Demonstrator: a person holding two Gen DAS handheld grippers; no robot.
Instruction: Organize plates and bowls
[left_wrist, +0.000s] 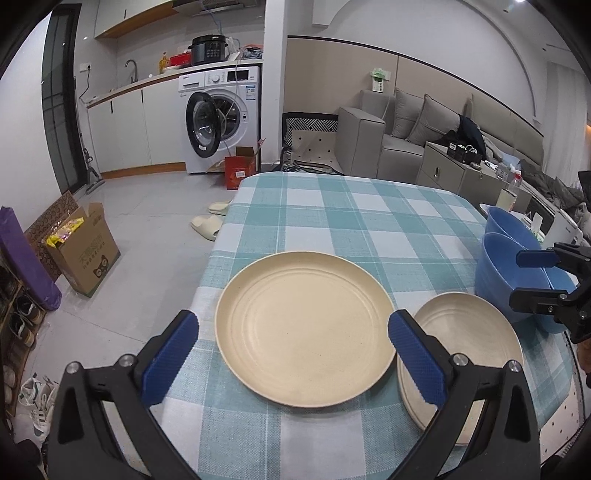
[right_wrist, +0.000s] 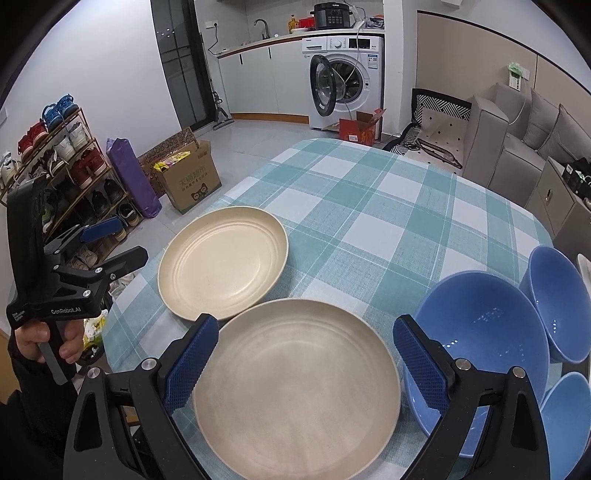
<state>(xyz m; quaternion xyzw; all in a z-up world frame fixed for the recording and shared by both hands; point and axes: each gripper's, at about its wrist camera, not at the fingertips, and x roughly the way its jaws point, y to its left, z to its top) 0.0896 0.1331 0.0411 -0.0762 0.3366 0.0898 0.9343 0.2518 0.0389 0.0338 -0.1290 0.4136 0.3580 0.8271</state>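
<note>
Two cream plates sit on the checked tablecloth (left_wrist: 369, 221). In the left wrist view the larger-looking plate (left_wrist: 304, 328) fills the lower centre, and a stack of plates (left_wrist: 469, 354) lies at the lower right, its rim just beside the first plate's edge; whether the rims touch cannot be told. In the right wrist view the same stack (right_wrist: 295, 387) fills the lower centre, with the single plate (right_wrist: 223, 262) up and to the left, its near edge just beside the stack's far rim.

Blue bowls cluster at the right: in the right wrist view one bowl (right_wrist: 476, 332) just right of the stack, a second (right_wrist: 561, 302) at the right edge, a third (right_wrist: 569, 417) at the lower right corner.

The left gripper (left_wrist: 295, 358) stands wide apart, its blue pads either side of the single plate's near rim, holding nothing. The right gripper (right_wrist: 306, 362) is likewise spread wide over the stack, gripping nothing.

Beyond the plates, the upper half of the cloth lies bare to the far table edge. The single plate sits close to the table's left edge, with floor beyond.
</note>
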